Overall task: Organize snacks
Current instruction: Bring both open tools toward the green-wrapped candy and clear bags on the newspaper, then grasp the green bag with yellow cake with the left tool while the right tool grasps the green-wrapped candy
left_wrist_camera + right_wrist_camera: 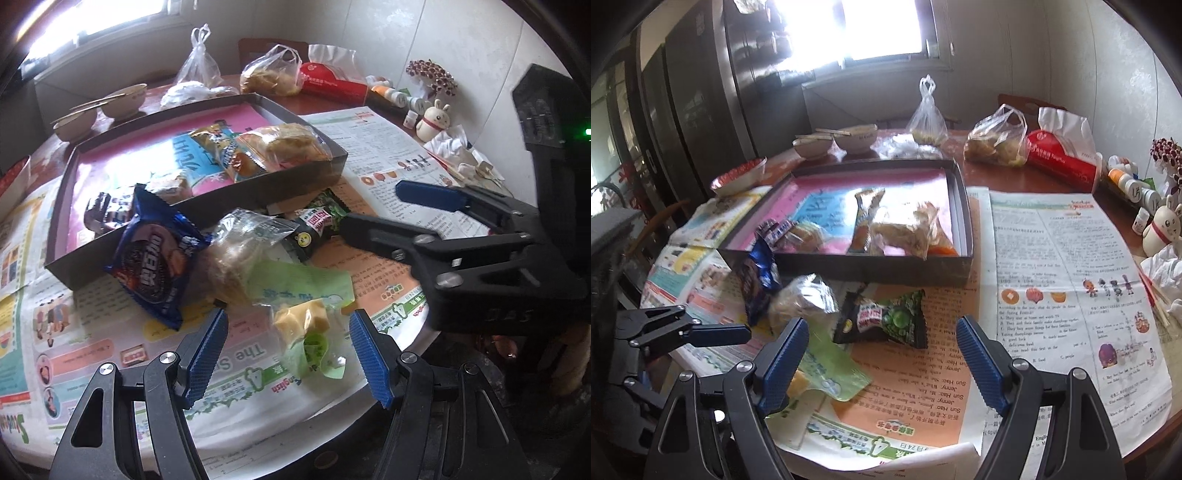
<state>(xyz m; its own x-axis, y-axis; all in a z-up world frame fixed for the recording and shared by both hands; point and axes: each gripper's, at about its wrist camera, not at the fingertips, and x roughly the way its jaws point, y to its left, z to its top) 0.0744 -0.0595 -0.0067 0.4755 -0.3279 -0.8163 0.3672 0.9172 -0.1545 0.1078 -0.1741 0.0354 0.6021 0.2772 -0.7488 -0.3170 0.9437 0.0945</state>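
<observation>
A shallow dark box lined with pink paper holds several wrapped snacks. In front of it on newspaper lie a blue cookie pack, a clear-wrapped cake, a dark green candy pack and a green-wrapped yellow cake. My left gripper is open, its fingers either side of the yellow cake. My right gripper is open just short of the green candy pack. It also shows in the left wrist view.
Behind the box stand two bowls with chopsticks, tied plastic bags, a red tissue pack, small bottles and a rabbit figure. The round table's edge runs close in front of the grippers.
</observation>
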